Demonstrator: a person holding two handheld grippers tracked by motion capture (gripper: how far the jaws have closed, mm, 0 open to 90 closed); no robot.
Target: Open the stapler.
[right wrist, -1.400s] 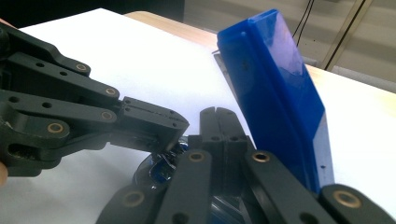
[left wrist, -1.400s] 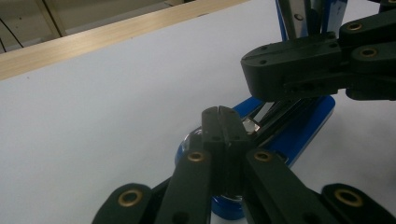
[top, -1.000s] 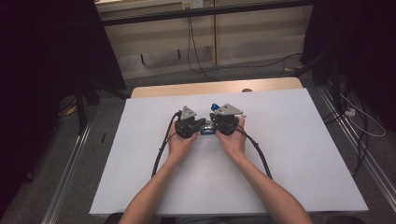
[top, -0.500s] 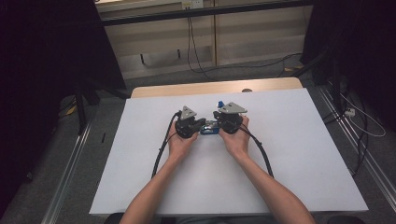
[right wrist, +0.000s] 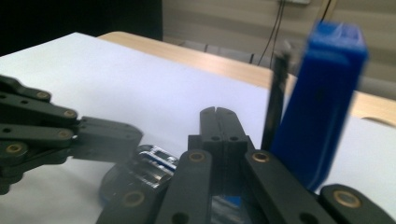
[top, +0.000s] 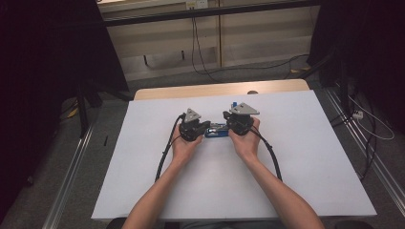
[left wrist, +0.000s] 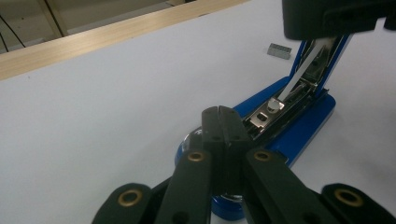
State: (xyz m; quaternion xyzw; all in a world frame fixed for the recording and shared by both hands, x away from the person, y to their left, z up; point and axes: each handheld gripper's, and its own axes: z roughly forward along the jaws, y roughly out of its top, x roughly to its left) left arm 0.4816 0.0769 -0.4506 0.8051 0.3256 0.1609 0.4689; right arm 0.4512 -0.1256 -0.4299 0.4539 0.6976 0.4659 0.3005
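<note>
Now both grippers sit together near the middle of the white table (top: pixel 143 181), with a blue stapler (top: pixel 216 130) lying between them; the left gripper (left wrist: pixel 218 114) has its 2 jaws pressed flat together with nothing between them, and its tips rest over the round front end of the stapler's base; the stapler's blue top (right wrist: pixel 322 102) is swung up, standing just to the right of the right gripper (right wrist: pixel 218 114) tips, while the bare metal channel (left wrist: pixel 280 109) lies exposed just beyond the left gripper's tips; the right gripper's jaws are likewise closed tight on nothing; a small block of staples (left wrist: pixel 279 50) lies on the table well beyond the stapler.
</note>
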